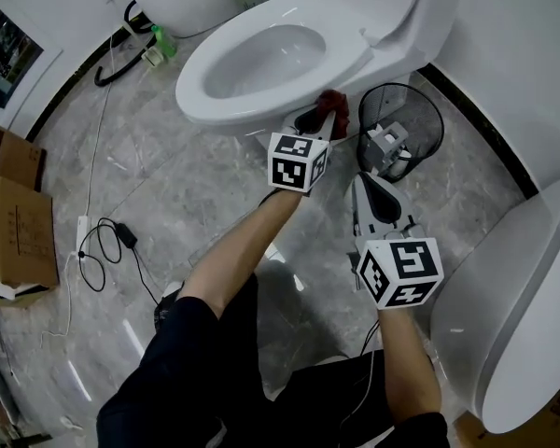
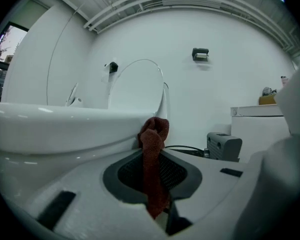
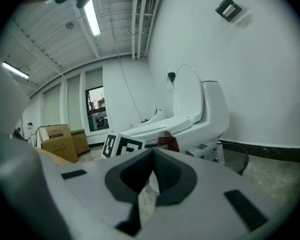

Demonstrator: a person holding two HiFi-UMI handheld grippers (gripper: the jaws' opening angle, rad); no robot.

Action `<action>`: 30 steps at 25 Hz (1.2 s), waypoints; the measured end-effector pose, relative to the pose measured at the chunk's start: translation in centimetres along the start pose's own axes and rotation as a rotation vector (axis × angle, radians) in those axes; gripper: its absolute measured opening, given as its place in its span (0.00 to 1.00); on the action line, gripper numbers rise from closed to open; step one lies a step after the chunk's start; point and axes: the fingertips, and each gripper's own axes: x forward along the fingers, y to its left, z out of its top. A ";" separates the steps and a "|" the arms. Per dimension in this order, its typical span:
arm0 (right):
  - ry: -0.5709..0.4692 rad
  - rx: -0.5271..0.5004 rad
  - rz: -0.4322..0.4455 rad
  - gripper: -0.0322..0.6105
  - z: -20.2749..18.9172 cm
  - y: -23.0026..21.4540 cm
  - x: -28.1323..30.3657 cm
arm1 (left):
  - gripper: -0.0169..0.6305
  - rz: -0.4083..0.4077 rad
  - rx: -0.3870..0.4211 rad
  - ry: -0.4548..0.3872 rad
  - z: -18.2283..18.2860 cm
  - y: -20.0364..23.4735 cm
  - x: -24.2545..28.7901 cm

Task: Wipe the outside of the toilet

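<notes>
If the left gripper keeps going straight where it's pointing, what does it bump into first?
Most likely the toilet bowl's outer side, just under the rim. The left gripper is shut on a red cloth, so the cloth would press against it first. Depth is unclear.

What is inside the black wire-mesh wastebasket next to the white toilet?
A grey-and-white boxy object and a small white item lie in the black wire-mesh wastebasket. What they are is unclear, and they cover the basket's bottom.

Black sleeves [image 1: 191, 323], black-and-white marker cubes [image 1: 299, 161]
</notes>
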 end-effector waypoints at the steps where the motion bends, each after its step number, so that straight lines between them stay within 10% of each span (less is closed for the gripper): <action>1: 0.003 -0.004 0.005 0.06 -0.1 0.2 0.2 | 0.12 0.002 0.004 -0.001 0.0 0.3 -0.6; 14: 0.089 -0.098 0.094 0.06 -4.0 2.5 4.6 | 0.12 0.038 0.072 0.024 -1.0 6.5 -9.9; 30: 0.123 -0.144 0.135 0.06 -6.1 3.8 6.4 | 0.12 0.279 -0.019 0.012 -3.7 16.9 -19.9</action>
